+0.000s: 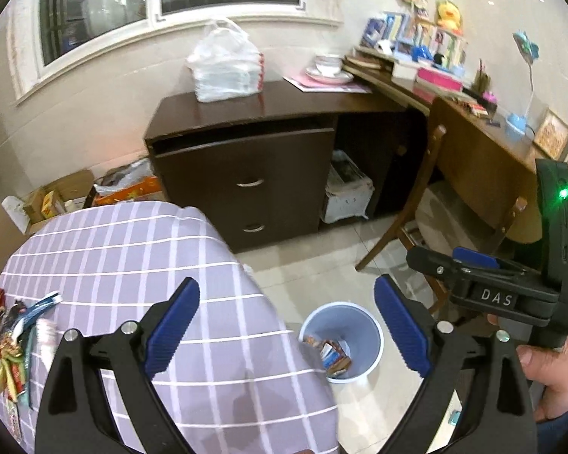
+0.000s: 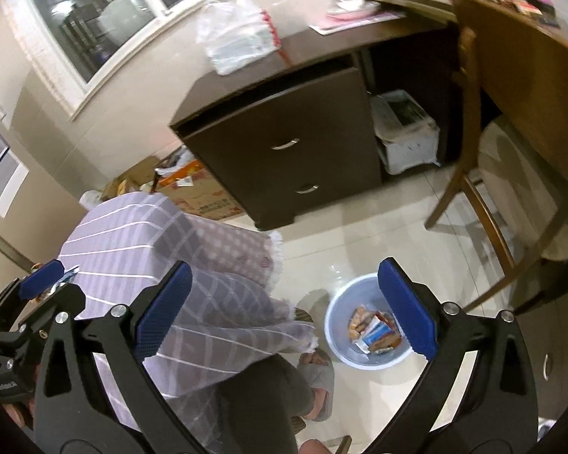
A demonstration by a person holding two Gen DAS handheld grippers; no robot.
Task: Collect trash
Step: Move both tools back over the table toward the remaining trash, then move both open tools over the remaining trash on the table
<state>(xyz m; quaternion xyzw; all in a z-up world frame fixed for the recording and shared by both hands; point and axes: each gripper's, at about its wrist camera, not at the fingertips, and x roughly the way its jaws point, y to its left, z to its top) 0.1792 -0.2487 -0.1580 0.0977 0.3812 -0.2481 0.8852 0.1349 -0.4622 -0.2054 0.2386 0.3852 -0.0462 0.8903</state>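
A pale blue waste bin (image 1: pixel 316 325) (image 2: pixel 339 304) stands on the tiled floor beside the table, with several snack wrappers (image 1: pixel 335 357) (image 2: pixel 375 329) inside it. More wrappers (image 1: pixel 9 344) lie at the left edge of the table's purple checked cloth (image 1: pixel 132 257) (image 2: pixel 132 234). My left gripper (image 1: pixel 287 325) hangs open and empty above the table's corner and the bin. My right gripper (image 2: pixel 286 310) is open too, nothing between its blue pads, above the bin. In the left wrist view the right gripper (image 1: pixel 447 261) shows at the right, held by a hand (image 1: pixel 553 370). The left gripper (image 2: pixel 32 295) appears at the left in the right wrist view.
A dark two-drawer cabinet (image 1: pixel 246 174) stands behind the bin with a white plastic bag (image 1: pixel 225 68) on top. A wooden chair (image 1: pixel 416 204) and a cluttered desk (image 1: pixel 484 159) are to the right. Cardboard boxes (image 2: pixel 197 193) sit by the wall. A person's slippered foot (image 2: pixel 318 376) rests next to the bin.
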